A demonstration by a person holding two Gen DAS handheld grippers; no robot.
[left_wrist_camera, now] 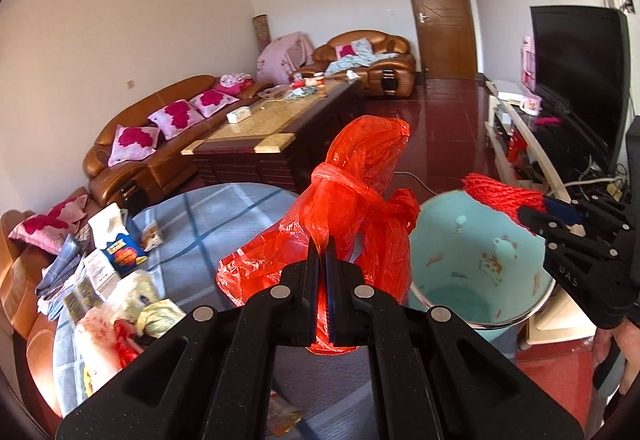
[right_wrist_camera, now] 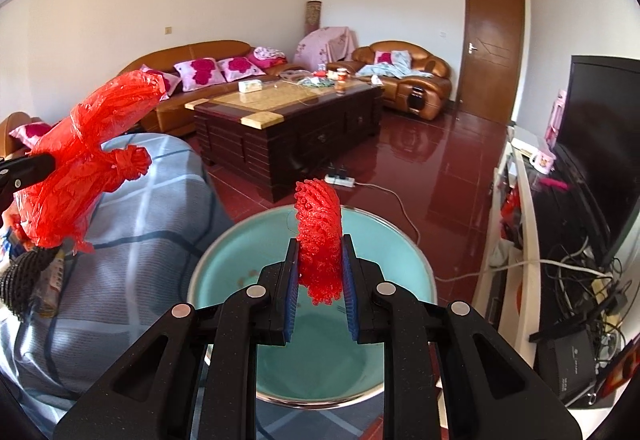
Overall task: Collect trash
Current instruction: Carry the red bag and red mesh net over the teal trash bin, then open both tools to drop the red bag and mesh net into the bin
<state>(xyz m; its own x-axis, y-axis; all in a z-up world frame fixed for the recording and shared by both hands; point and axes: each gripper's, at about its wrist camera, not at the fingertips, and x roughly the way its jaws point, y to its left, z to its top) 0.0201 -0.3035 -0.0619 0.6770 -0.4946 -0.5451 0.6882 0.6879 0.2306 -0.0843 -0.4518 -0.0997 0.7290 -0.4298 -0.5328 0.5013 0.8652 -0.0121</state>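
Note:
My left gripper (left_wrist_camera: pixel 323 246) is shut on a knotted red plastic bag (left_wrist_camera: pixel 352 191), which hangs above the table edge just left of the bin. That same red plastic bag (right_wrist_camera: pixel 84 159) shows at the left of the right wrist view. My right gripper (right_wrist_camera: pixel 320 244) is shut on a red foam net (right_wrist_camera: pixel 320 236), held right over the open mouth of the teal bin (right_wrist_camera: pixel 404 272). In the left wrist view the right gripper (left_wrist_camera: pixel 532 217) holds the red foam net (left_wrist_camera: pixel 500 195) over the far rim of the teal bin (left_wrist_camera: pixel 460 240), which looks empty inside.
A round table with a blue checked cloth (left_wrist_camera: pixel 224 224) carries packets, a blue box (left_wrist_camera: pixel 122 254) and wrappers (left_wrist_camera: pixel 132 304) at its left side. Beyond stand a dark coffee table (right_wrist_camera: pixel 288 127), leather sofas (right_wrist_camera: pixel 192 59), a power strip with cable (right_wrist_camera: pixel 340 179) on the red floor, and a TV unit (right_wrist_camera: pixel 592 159) at the right.

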